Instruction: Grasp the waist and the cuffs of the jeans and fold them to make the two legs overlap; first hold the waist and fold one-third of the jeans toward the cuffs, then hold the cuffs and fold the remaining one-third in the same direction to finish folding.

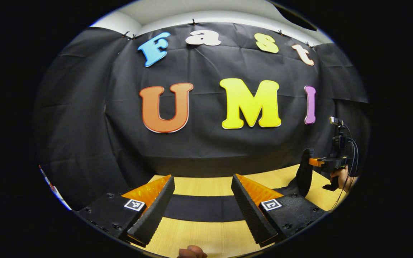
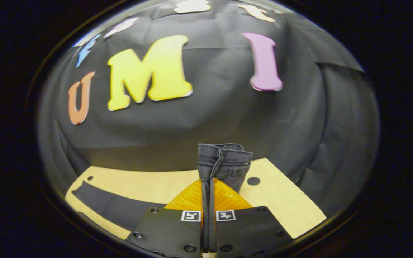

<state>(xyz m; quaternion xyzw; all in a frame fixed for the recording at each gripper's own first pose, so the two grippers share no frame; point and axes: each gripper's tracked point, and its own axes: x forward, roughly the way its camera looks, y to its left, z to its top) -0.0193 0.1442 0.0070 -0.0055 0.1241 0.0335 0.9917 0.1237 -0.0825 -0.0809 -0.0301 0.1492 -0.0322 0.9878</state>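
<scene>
Dark jeans (image 1: 203, 213) lie as a flat band across the wooden table (image 1: 199, 234). My left gripper (image 1: 203, 178) hovers open just above that band, holding nothing. Off to the right, the right gripper (image 1: 319, 163) has one end of the jeans (image 1: 304, 173) lifted off the table, with a hand (image 1: 342, 177) behind it. In the right gripper view, the right gripper (image 2: 207, 183) is shut on the jeans' waist (image 2: 224, 163), which stands up past the fingertips with its seam and waistband showing. The rest of the jeans (image 2: 109, 204) trails left along the table.
The table (image 2: 285, 204) ends close to the black cloth wall at the back and has small round holes (image 2: 253, 181) near its far edge. A fingertip (image 1: 191, 252) shows at the bottom of the left gripper view.
</scene>
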